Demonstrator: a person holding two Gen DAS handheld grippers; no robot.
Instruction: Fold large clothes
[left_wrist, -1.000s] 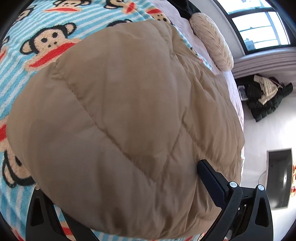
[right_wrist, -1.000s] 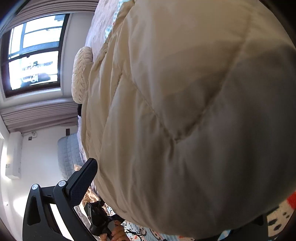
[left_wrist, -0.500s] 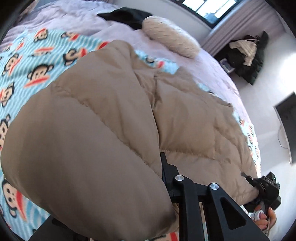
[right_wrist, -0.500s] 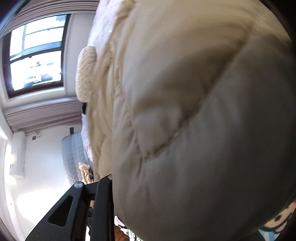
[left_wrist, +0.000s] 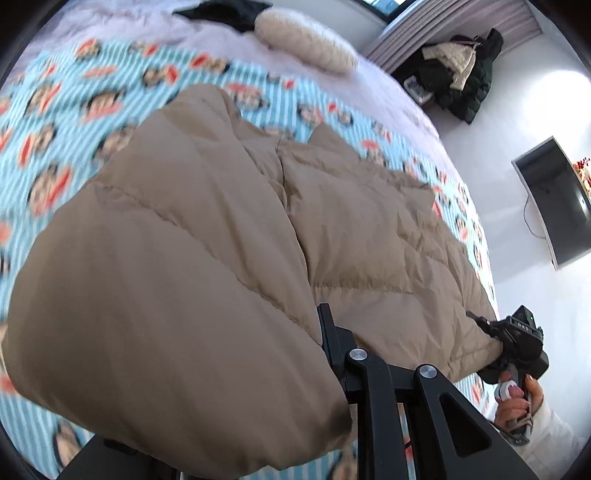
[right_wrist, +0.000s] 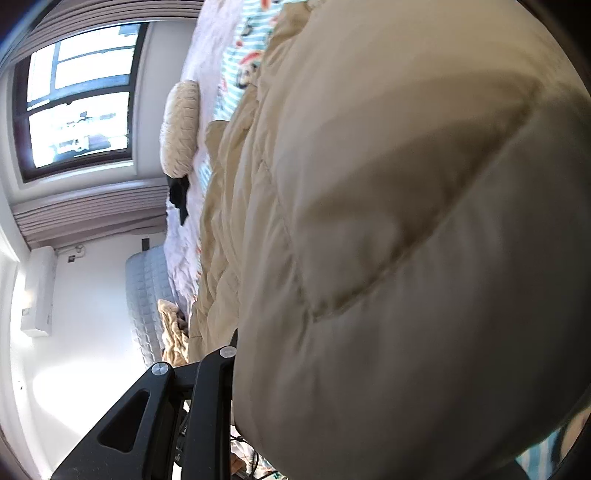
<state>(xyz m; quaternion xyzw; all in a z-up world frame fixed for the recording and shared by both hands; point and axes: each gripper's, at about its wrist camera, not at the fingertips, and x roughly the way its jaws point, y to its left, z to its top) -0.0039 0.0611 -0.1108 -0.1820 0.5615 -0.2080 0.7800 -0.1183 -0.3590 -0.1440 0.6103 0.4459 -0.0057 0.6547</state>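
A puffy tan quilted coat (left_wrist: 369, 236) lies spread across a bed covered by a blue-and-white striped blanket printed with monkey faces (left_wrist: 66, 122). The left gripper (left_wrist: 325, 350) has its fingers pinching a thick fold of the coat's near edge, which bulges up and fills the lower left of its view. Seen from the left wrist camera, the right gripper (left_wrist: 480, 325) bites the coat's other near corner at the bed's edge, with the person's right hand (left_wrist: 517, 402) wrapped around its handle. In the right wrist view, the coat swells over the fingers (right_wrist: 232, 354), so only one is visible, pressed against the fabric. A cream knitted pillow (left_wrist: 306, 40) rests near the far side of the bed, beside a black garment (left_wrist: 221, 11).
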